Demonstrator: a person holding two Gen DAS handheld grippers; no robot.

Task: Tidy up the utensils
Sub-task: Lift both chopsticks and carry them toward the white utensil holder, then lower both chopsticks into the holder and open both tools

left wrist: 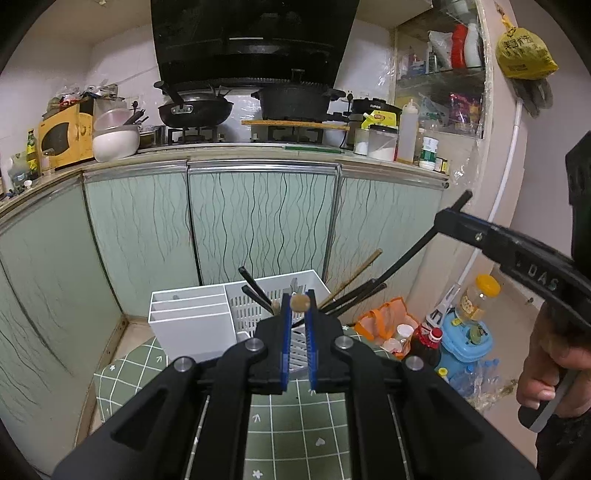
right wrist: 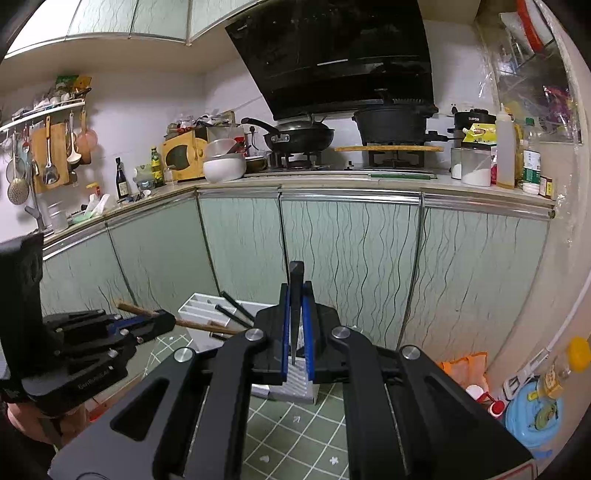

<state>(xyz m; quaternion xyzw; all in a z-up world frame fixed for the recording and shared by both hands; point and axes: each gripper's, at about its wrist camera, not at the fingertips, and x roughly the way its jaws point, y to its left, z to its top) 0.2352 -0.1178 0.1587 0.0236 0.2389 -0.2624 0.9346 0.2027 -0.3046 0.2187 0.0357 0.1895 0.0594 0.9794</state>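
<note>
Here the left claw [left wrist: 299,301] is clenched on a brown stick [right wrist: 199,325]. The right claw [right wrist: 295,295] is clenched on a black stick [right wrist: 295,314]. Both sticks hang above the white holder [left wrist: 192,317], which sits on the green mat [left wrist: 295,424].

White plastic utensil holder [left wrist: 192,317], wooden chopstick [right wrist: 192,325], glossy black range hood [left wrist: 251,33]

Both units are built alike: matte black plastic linkage arms, round silver pivot pins at the joints, blue pads lining the inner faces of the fingers [left wrist: 286,332]. On the right gripper [left wrist: 448,218], raised "DAS" lettering is moulded into the side and a small silver screw is set near the finger base. On the left gripper [right wrist: 162,320], faint pale lettering is printed on the body, unreadable; several small screws are seen.
</note>
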